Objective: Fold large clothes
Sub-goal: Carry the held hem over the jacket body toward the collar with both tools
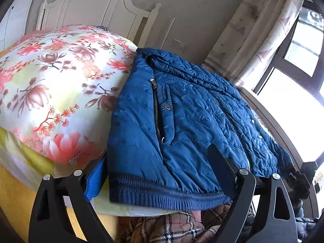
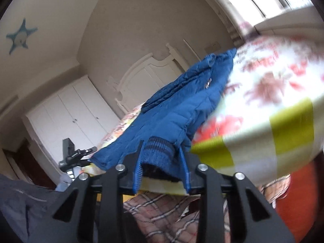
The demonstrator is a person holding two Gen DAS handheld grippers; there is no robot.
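Grasping looks like the step: right tongs (image 2: pixel 162 162) clench the blue jacket's (image 1: pixel 182 109) ribbed cuff (image 2: pixel 158 147), left tongs (image 1: pixel 156 174) spread around its hem (image 1: pixel 162 194), which they must pinch next.

Blue jacket (image 1: pixel 182 125) flat on bed, beside floral pillow (image 1: pixel 58 89); left tool (image 1: pixel 156 174) spread wide across hem.

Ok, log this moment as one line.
stage: gripping jacket | left tongs: open, astride hem of blue jacket | right tongs: closed on knit cuff | jacket: on floral bedding
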